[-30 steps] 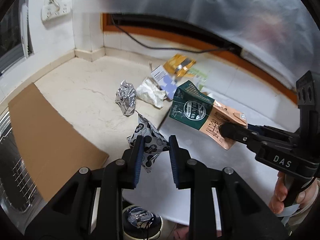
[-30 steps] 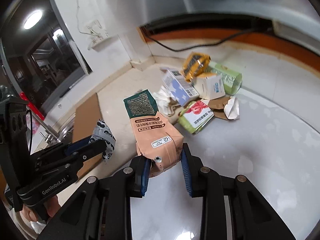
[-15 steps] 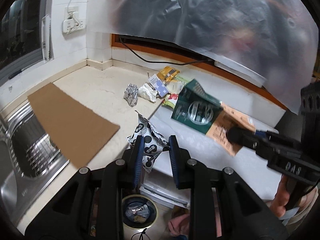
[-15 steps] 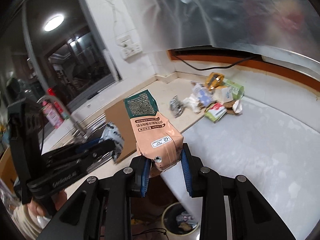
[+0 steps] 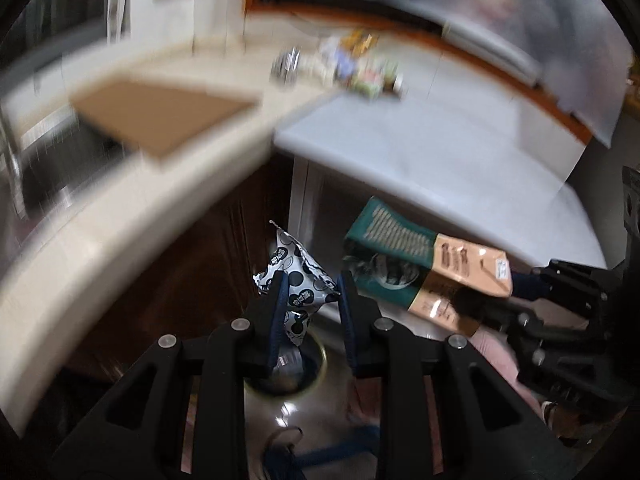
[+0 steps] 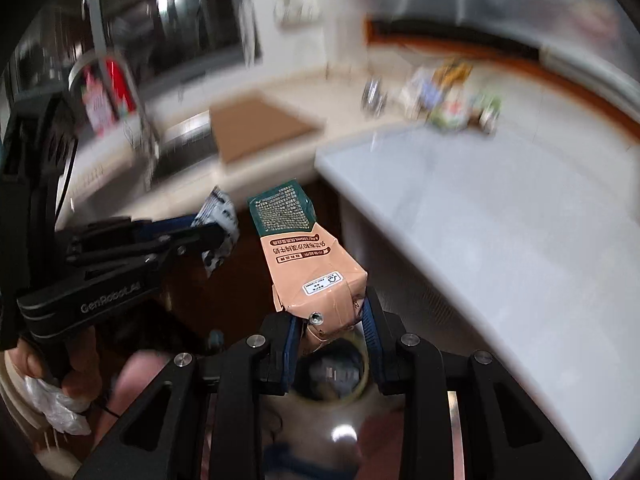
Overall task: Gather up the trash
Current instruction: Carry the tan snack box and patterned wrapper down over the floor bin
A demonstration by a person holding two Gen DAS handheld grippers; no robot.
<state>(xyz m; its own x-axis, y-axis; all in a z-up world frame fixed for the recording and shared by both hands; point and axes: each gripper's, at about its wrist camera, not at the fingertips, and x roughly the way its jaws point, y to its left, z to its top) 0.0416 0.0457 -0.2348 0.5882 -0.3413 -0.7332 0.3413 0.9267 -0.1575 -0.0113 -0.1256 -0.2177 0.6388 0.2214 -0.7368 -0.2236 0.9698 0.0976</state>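
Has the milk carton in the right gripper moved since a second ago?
Yes. The milk carton, clamped in the right gripper, has left the countertop and dropped past its edge, now above the trash bin.

Black grippers [image 5: 310, 294] (blue pads [image 6: 370, 326]); silver screws [image 5: 167, 340]

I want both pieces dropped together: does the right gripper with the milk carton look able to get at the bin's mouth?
Probably yes. The right gripper, shut on the milk carton, hangs above the bin, nothing showing between them.
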